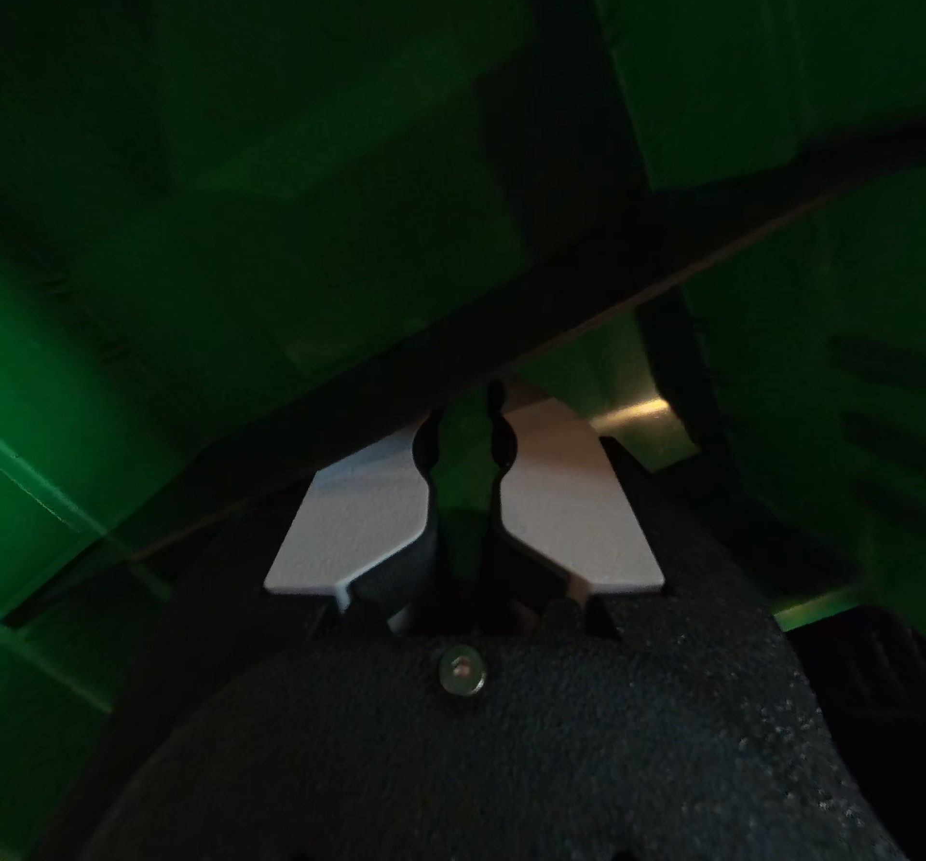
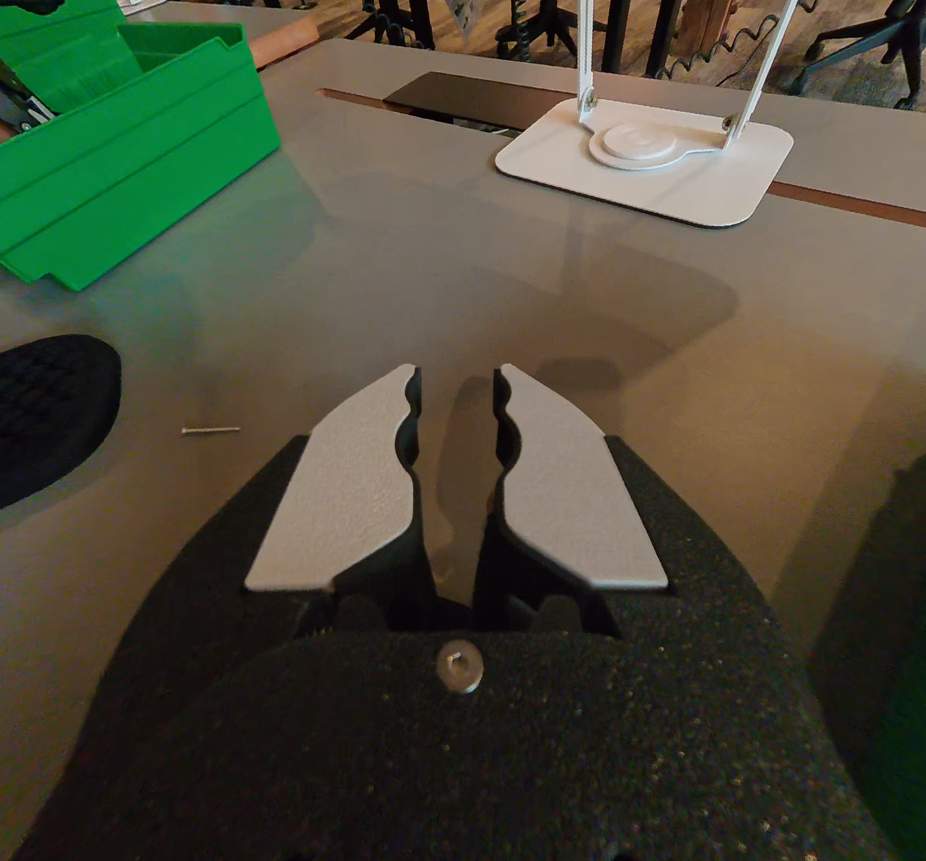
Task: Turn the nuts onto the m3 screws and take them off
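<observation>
A single long screw [image 2: 210, 430] lies on the grey table [image 2: 451, 260], left of the right gripper [image 2: 457, 381], whose jaws stand apart, holding nothing, above the tabletop. The left gripper [image 1: 463, 416] reaches into a dark green parts bin [image 1: 300, 135]; its fingertips are in shadow, and whether they grip anything cannot be told

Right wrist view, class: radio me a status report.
Right tongs open, bare, above table. Screw lies loose, left of them. Green bin far left; path clear.
</observation>
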A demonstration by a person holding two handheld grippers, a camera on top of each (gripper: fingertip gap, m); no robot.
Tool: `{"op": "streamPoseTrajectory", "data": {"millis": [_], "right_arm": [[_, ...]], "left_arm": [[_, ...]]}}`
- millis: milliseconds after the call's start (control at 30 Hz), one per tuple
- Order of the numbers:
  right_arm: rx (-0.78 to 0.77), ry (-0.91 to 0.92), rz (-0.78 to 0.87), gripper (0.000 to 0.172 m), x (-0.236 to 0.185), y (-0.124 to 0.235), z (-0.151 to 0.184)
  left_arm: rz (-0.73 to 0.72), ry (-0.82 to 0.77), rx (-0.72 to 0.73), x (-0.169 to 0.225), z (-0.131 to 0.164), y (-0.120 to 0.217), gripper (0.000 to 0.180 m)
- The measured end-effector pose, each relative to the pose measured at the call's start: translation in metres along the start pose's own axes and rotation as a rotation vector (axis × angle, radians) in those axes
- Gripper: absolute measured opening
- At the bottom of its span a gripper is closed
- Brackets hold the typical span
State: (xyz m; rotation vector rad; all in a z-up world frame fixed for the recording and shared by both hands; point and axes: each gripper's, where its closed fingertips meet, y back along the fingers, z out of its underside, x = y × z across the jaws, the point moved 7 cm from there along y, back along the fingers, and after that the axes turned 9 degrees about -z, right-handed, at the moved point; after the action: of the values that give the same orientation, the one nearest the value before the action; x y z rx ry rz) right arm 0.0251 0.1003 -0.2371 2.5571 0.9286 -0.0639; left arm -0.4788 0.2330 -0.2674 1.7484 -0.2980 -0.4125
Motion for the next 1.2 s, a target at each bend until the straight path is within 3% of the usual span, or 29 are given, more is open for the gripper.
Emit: {"op": "streamPoseTrajectory", "data": {"millis": [333, 1000, 1200], "right_arm": [[0.001, 0.003, 0.008, 0.026, 0.0, 0.0, 0.0], [0.021, 0.001, 0.016, 0.027, 0.001, 0.004, -0.002], [0.025, 0.001, 0.014, 0.027, 0.001, 0.004, -0.003]], "left_arm": [[-0.011, 0.1, 0.127, 0.002, 0.003, -0.001, 0.008], [-0.064, 0.097, 0.197, 0.004, 0.014, -0.001, 0.005], [-0.112, 0.098, 0.274, -0.001, 0.022, 0.031, 0.005]]}}
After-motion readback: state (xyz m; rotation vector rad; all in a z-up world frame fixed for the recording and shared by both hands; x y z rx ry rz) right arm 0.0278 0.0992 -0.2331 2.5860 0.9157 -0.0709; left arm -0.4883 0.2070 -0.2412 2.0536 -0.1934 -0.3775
